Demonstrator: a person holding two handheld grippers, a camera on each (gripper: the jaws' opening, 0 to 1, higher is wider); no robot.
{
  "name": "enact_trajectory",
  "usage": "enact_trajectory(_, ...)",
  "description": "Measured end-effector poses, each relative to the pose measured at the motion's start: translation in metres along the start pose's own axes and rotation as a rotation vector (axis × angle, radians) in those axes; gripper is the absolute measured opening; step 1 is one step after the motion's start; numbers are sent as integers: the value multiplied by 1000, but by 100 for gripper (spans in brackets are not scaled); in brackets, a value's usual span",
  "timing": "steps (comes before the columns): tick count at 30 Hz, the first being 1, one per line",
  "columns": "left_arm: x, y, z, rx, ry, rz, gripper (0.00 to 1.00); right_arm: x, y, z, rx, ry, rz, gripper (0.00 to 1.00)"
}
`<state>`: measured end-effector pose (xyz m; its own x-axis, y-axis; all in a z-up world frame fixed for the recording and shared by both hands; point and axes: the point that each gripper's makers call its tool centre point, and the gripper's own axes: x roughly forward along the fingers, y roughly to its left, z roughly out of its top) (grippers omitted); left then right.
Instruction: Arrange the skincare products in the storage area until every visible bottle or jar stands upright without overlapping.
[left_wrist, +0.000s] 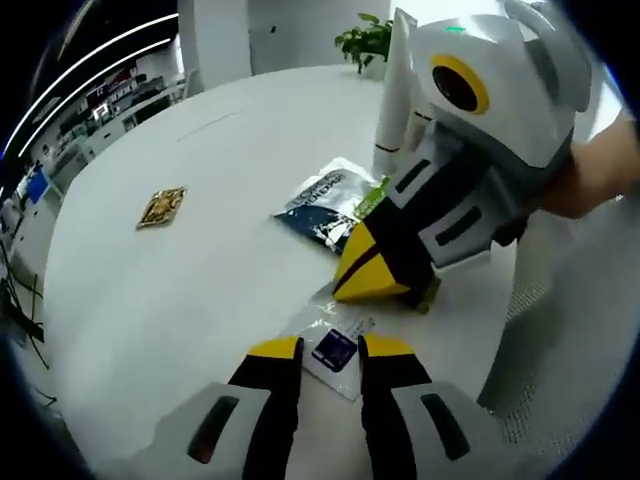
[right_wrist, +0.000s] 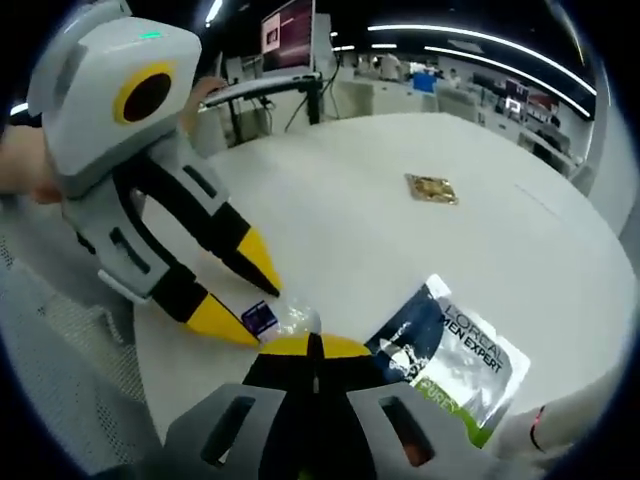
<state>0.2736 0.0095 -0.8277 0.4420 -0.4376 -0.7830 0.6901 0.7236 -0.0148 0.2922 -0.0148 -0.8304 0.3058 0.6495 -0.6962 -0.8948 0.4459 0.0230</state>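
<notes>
- Two grippers work over the round white table (left_wrist: 150, 290), tips close together.
- Three flat packets lie on it: a clear sachet with a blue label (left_wrist: 335, 348), a dark blue L'Oréal sachet (right_wrist: 455, 365) and, well apart, a small gold packet (left_wrist: 161, 207).
- One white tube (left_wrist: 395, 95) stands upright at the far edge, beside a potted plant (left_wrist: 365, 42).
- The left gripper (left_wrist: 330, 345) has its jaws narrowly parted over the clear sachet.
- The right gripper (right_wrist: 314, 346) has its jaws pressed together, perhaps pinching that sachet's edge.

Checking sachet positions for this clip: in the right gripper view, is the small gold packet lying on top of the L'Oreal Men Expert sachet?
No, the small gold packet lies alone farther out on the white table, apart from the L'Oreal Men Expert sachet.
</notes>
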Motion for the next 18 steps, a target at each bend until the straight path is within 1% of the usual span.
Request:
enact_trajectory(3, 1, 1, -1, 2, -2, 0, 20, -1, -2, 1, -13, -8, -14, 4)
enact_trajectory(6, 1, 1, -2, 14, 0, 1, 20, -2, -5, 2, -27, -20, -35, 9)
enact_trajectory(8, 2, -1, -2, 20, 4, 3, 20, -5, -7, 7, -34, -51, -48, 13)
enact_trajectory(10, 2, 1, -2, 21, 5, 4, 20, -9, -5, 10, -41, -66, -53, 15)
enact_trajectory(13, 2, 1, -3, 7, 5, 6, 20, -13, -4, 13, -69, -68, -56, 17)
enact_trajectory(15, 2, 1, -3, 2, 5, 8, 20, -13, -4, 10, -79, -62, -57, 18)
enact_trajectory(18, 2, 1, -3, -12, 8, 19, 20, -21, -5, 8, -77, -63, -65, 19)
